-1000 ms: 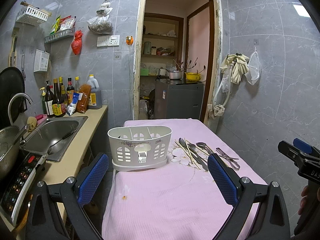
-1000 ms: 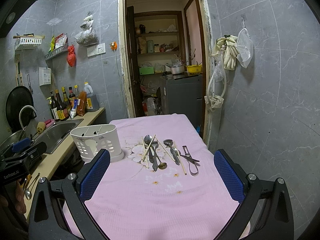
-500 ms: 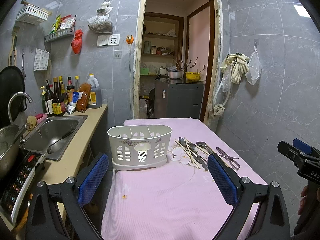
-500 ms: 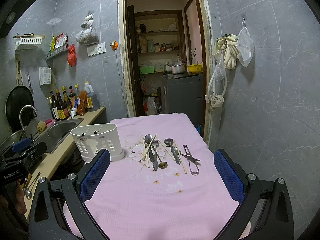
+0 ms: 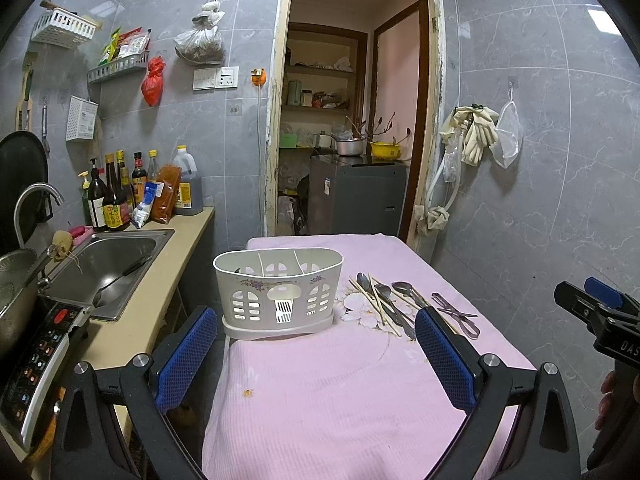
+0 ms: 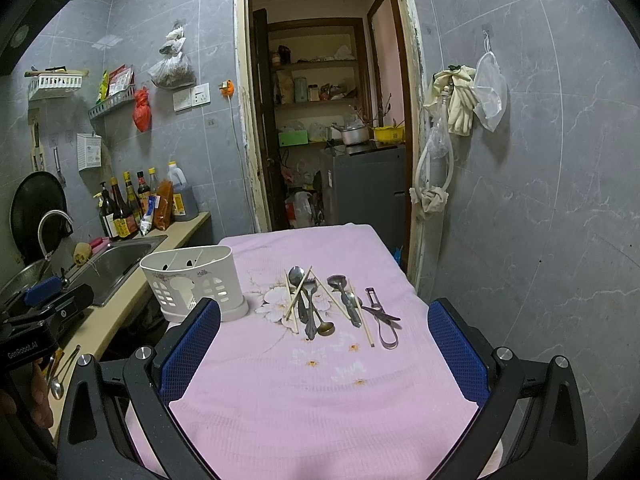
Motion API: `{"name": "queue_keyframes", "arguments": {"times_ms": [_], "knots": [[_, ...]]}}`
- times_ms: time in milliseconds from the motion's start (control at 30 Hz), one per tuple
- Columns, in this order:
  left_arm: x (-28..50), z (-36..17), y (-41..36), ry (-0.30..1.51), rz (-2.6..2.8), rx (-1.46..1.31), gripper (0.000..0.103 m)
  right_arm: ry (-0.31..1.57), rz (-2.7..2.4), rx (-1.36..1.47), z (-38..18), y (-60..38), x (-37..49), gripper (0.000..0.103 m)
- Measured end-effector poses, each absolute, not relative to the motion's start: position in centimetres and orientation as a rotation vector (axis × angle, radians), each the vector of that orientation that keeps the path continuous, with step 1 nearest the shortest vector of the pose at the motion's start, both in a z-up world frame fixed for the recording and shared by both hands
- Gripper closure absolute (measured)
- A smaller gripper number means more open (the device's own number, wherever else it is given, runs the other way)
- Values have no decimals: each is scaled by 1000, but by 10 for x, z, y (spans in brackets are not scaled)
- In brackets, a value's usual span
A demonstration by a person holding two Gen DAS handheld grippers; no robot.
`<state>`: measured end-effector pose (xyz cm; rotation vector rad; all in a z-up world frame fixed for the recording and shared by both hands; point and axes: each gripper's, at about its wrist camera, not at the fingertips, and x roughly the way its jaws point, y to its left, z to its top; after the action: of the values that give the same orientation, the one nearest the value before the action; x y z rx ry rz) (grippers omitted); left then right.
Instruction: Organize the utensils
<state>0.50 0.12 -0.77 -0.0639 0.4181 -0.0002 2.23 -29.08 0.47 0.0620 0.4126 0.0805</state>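
Note:
A white slotted utensil holder [image 5: 279, 293] [image 6: 195, 282] with three compartments stands at the left edge of a table under a pink cloth [image 5: 340, 392] [image 6: 320, 400]. To its right lie several spoons [image 6: 297, 277], chopsticks [image 6: 298, 294] [image 5: 374, 306], a fork [image 6: 311, 312] and a peeler [image 6: 384, 322] [image 5: 456, 312]. My left gripper [image 5: 316, 344] hovers open above the near cloth, in front of the holder, with nothing between its blue pads. My right gripper [image 6: 324, 344] is open too, short of the utensils and holding nothing.
A counter on the left carries a steel sink [image 5: 100, 264], sauce bottles [image 5: 116, 196] and an induction cooker [image 5: 36, 364]. A doorway [image 5: 352, 120] opens behind the table. Grey tiled wall with hanging gloves [image 6: 460, 100] closes the right side.
Both grippers have drifted only slightly; the right one has eased a little toward the table. Nothing on the table has moved.

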Motion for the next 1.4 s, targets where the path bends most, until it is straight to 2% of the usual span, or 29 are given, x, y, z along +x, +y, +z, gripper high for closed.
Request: {"name": "queue_keyframes", "arguments": {"times_ms": [600, 1400], "knots": [[1, -27, -8, 438, 1, -64, 3, 426, 78, 61, -1, -292, 24, 1], [30, -41, -15, 591, -23, -75, 3, 541, 65, 28, -6, -294, 39, 1]]}}
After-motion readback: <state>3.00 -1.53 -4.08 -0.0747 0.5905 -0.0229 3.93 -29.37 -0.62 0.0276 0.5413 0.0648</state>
